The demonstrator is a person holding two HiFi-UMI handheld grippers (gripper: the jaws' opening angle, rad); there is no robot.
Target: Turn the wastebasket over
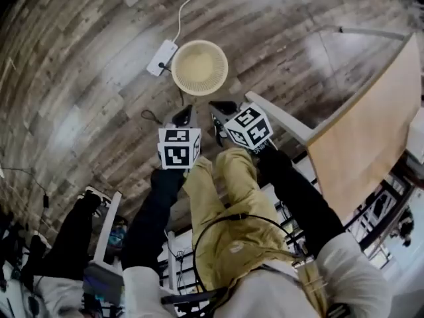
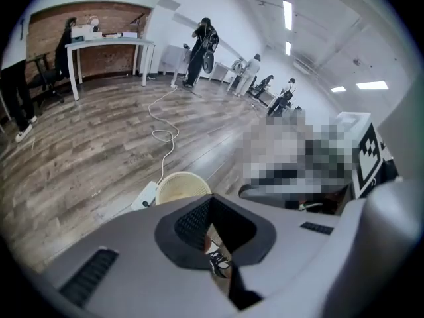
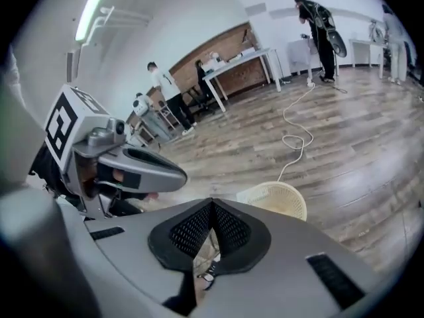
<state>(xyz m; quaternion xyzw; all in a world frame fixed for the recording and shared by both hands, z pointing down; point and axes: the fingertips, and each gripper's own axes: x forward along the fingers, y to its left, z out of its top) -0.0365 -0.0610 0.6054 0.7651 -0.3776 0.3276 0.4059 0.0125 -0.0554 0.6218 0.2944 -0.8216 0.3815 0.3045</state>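
The wastebasket [image 1: 199,67] is a cream, round lattice basket standing on the wooden floor, just ahead of both grippers. It also shows above the jaws in the left gripper view [image 2: 180,185] and the right gripper view [image 3: 278,199]. I cannot tell which end of it faces up. My left gripper [image 1: 184,116] and right gripper [image 1: 222,108] hang side by side in the air, apart from the basket. The left gripper's [image 2: 211,202] black pads meet at the tips with nothing between them. So do the right gripper's [image 3: 212,204].
A white power strip [image 1: 161,57] lies just left of the basket, and its white cable [image 2: 162,134] runs away across the floor. A wooden tabletop [image 1: 371,131] on white legs stands at the right. The holder's legs [image 1: 225,197] are below the grippers. People and a white table [image 2: 109,43] are far off.
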